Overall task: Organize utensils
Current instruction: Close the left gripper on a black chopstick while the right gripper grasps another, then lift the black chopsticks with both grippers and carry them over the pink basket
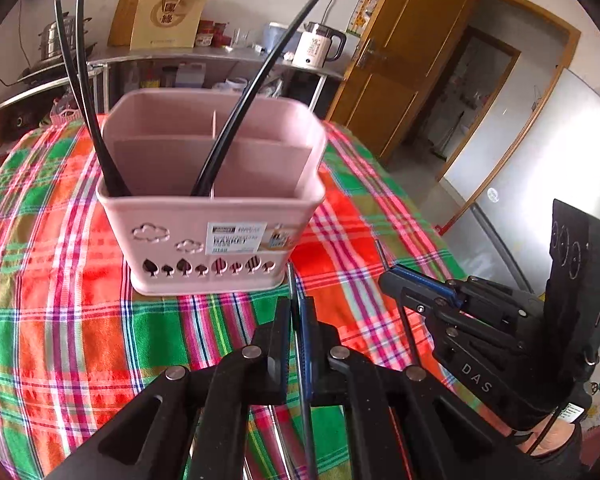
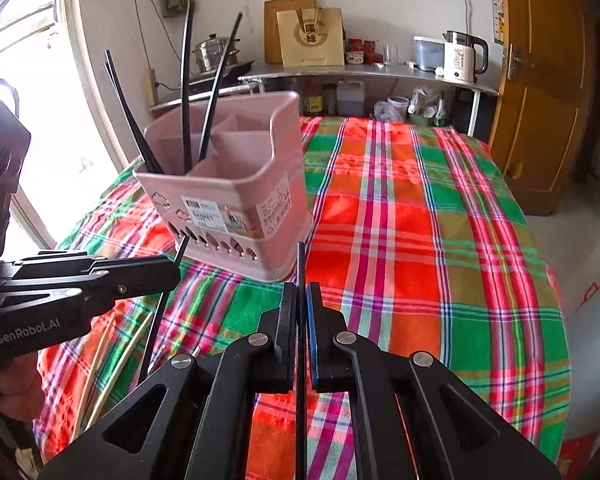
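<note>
A pink divided basket stands on the plaid tablecloth. Several black chopsticks lean upright in its left compartments. My left gripper is shut on a thin dark chopstick, just in front of the basket. The right wrist view shows that gripper from the side, its chopstick slanting down. My right gripper is shut on another black chopstick, right of the basket's near corner. It also appears in the left wrist view with the stick's tip poking up.
Two pale chopsticks lie on the cloth by the near left edge. Behind the table a metal shelf carries a kettle, a paper bag and a steamer pot. A wooden door stands at right.
</note>
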Demonstrator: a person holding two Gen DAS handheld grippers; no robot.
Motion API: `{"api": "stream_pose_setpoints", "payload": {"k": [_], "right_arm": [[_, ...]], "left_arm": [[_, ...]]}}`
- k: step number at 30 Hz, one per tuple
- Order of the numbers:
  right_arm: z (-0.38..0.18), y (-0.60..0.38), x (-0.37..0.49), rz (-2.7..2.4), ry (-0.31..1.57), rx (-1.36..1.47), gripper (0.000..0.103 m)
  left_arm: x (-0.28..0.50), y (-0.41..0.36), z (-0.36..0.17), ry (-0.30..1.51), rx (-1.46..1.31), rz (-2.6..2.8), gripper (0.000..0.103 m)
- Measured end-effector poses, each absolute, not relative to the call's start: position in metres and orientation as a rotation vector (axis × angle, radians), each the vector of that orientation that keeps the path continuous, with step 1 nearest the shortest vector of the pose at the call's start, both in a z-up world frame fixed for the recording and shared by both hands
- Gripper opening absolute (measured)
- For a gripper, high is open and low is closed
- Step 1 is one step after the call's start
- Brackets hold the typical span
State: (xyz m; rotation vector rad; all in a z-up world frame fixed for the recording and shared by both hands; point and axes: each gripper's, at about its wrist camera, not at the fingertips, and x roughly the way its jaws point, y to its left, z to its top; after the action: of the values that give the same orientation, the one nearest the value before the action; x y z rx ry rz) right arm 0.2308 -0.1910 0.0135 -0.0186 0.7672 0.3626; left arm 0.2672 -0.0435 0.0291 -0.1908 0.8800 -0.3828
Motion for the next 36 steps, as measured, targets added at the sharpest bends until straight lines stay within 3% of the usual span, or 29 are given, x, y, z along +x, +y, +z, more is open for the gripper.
{"api": "stream_pose_setpoints", "payload": {"k": [12,36], "right_arm": [[0.087,-0.199,0.190,0.371,0.562,0.007,0.004],[0.112,-0.200,0.155,0.389,0.485,-0.009,0.004]], "left_arm": [[0.228,-0.032,0.112,0.696,-0.165,-0.430,0.004],[0.189,-0.019,0.134,0.667,-0.108,-0.441,0.004]]}}
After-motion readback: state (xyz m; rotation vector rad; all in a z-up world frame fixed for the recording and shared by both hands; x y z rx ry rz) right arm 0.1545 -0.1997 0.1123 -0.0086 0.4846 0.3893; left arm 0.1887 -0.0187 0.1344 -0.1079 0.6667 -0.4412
